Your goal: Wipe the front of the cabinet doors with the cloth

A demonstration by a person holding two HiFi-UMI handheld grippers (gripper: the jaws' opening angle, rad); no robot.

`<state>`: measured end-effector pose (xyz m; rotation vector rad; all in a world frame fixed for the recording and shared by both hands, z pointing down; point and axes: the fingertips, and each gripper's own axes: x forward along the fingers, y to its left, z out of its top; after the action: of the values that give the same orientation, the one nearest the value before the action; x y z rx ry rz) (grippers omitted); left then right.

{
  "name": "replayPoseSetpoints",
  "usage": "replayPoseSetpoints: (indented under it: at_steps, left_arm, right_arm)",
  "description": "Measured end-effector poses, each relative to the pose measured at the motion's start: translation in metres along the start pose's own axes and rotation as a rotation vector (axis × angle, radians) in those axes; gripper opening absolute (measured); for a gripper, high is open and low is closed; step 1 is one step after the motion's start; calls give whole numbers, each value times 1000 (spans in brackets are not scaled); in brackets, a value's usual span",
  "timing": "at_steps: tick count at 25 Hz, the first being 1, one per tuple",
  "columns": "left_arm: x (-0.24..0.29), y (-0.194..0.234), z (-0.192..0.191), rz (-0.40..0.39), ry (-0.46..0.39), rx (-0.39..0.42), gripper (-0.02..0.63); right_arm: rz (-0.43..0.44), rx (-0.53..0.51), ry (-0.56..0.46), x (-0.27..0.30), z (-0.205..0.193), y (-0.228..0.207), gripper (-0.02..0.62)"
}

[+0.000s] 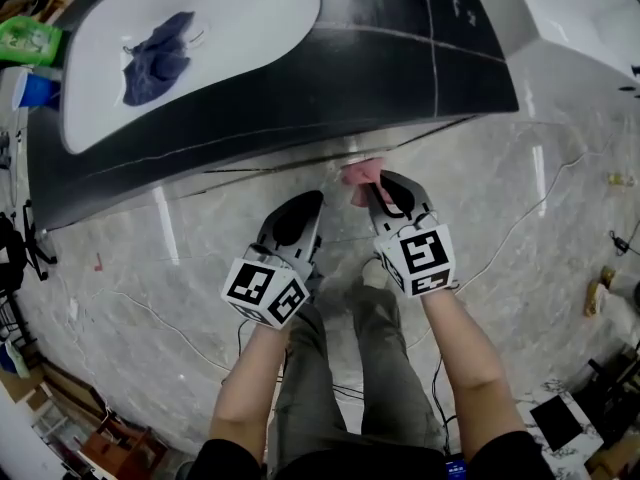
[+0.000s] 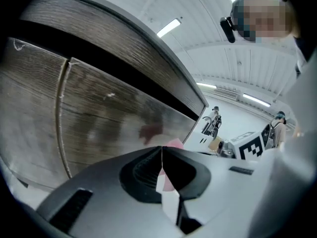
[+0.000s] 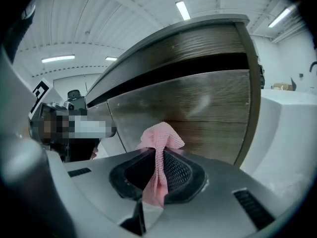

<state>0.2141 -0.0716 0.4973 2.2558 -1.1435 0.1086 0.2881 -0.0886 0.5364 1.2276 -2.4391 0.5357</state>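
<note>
A pink cloth (image 3: 159, 142) is pinched between the jaws of my right gripper (image 3: 154, 152), which is shut on it. In the head view the cloth (image 1: 360, 176) sits close to the lower front of the dark cabinet (image 1: 300, 118), under the counter's edge; whether it touches is unclear. The wood-grain cabinet doors (image 3: 198, 113) fill the right gripper view just beyond the cloth. My left gripper (image 1: 300, 203) hangs beside the right one, shut with nothing in it. In the left gripper view the doors (image 2: 99, 113) and the pink cloth (image 2: 171, 144) show past its closed jaws.
A white sink basin (image 1: 250, 18) on the counter holds a dark blue rag (image 1: 155, 60). A green bottle (image 1: 30, 40) and blue item (image 1: 38, 90) stand at the counter's left end. Cables run over the marble floor (image 1: 520, 228). Clutter lies at the right and lower-left edges.
</note>
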Motion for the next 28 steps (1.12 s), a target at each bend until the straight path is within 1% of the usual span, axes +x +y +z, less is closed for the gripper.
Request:
replayPoseSetpoints:
  at_steps: [8,16,23,28]
  left_arm:
    - [-56,54,3,79,-26,-27,9]
    - [-101,102,-3,140,-42,-56,9]
    - [-117,139,-12,173,-45,-75,9]
    - [-114,155,-10,175,-55,-70,9]
  right_arm:
    - [66,-26,40,36,-6,67,54]
    - [112,-64,68,72,-10,116,55]
    - [147,-117,88,106,-16,150,55]
    - [159,-144,104,130,-19,163,55]
